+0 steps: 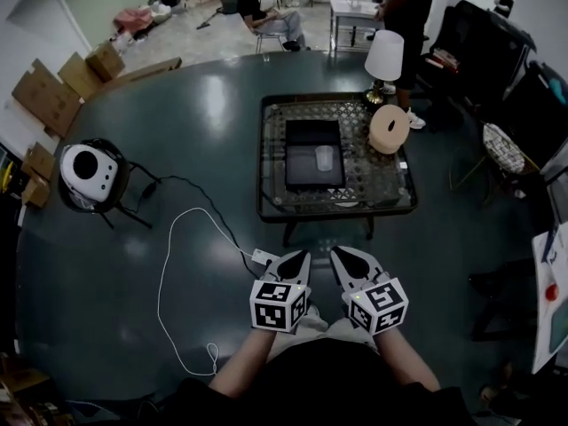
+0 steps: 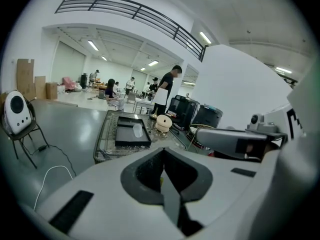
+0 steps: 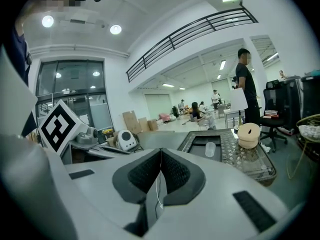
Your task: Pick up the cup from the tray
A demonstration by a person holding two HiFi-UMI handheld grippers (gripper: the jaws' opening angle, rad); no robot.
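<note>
Left hand-held gripper [image 1: 296, 260] and right hand-held gripper [image 1: 346, 257], side by side, each with its jaws pressed together and nothing between them.

The cup [image 1: 325, 157], pale and translucent, stands upright well ahead of both grippers. It sits inside the black tray [image 1: 302, 145], toward the side of it that faces the right hand-held gripper. The tray lies on a glass-topped worktop [image 1: 382, 189]. A round tan object [image 1: 390, 129] stands beyond the cup to the right, outside the tray, with a lamp [image 1: 384, 56] farther off behind it. A white cable [image 1: 177, 264] loops over the floor [image 1: 177, 131], just below and left of the left hand-held gripper.

Likely hazards:
- **Closed jaws:** if they reach the cup closed, they would probably push it rather than take it, so it slides across the tray or tips.
- **Light, clear cup:** its edges are hard to judge, and an off-centre or hard closure could squeeze it out sideways.
- **Low approach:** a jaw could catch on the tray's raised rim and shift the tray on the glass.
- **Wide swing to the right:** this risks striking the round tan object.
- **Cable underfoot:** it may snag during the walk-in.
</note>
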